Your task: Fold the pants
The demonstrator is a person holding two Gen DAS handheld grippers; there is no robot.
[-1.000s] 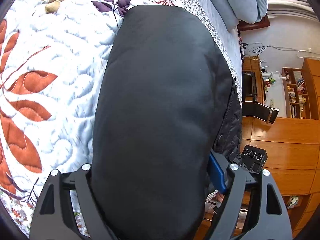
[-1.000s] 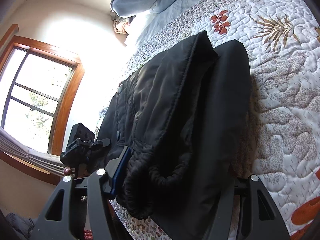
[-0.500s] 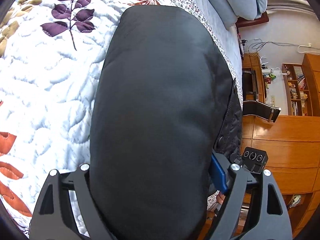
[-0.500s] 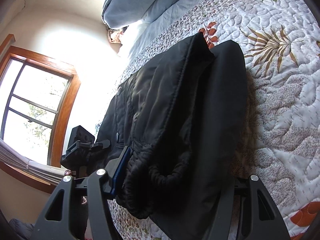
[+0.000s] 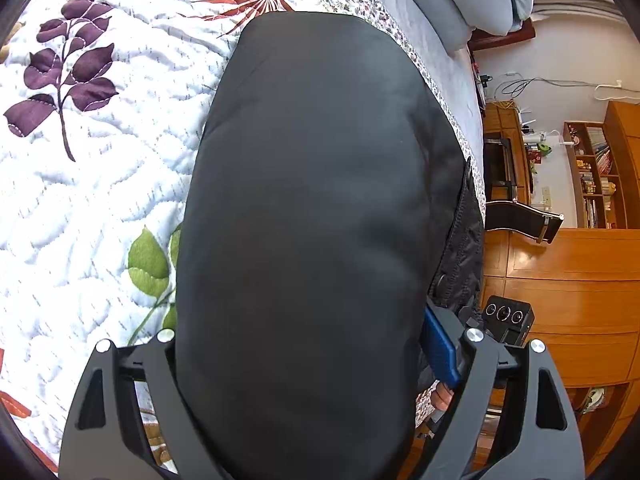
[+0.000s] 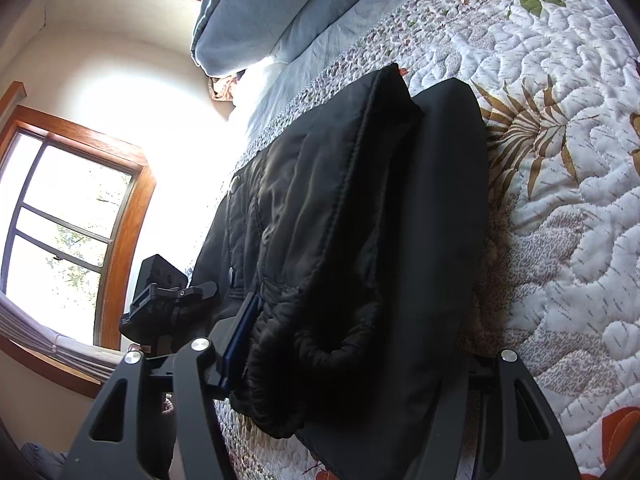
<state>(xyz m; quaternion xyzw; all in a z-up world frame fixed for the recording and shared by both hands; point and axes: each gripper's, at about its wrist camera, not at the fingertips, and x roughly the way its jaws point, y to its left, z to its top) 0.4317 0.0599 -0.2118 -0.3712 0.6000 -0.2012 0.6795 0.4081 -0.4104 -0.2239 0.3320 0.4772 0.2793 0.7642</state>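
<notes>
In our left claw [image 5: 316, 364] the jaws have just been widening, yet the padded black pants [image 5: 320, 200] still bulge from one finger to the other, so we count it as gripping them; our right claw [image 6: 348, 364] likewise clamps the folded bundle, its blue pad [image 6: 239, 340] pressed into the cuffed edge. The pants lie along the side of the bed on a white quilt [image 5: 100, 184] stitched with leaves. Beyond them we see grey pillows [image 6: 256, 12], a wood-framed window [image 6: 68, 216] and wooden cabinets [image 5: 568, 264].
</notes>
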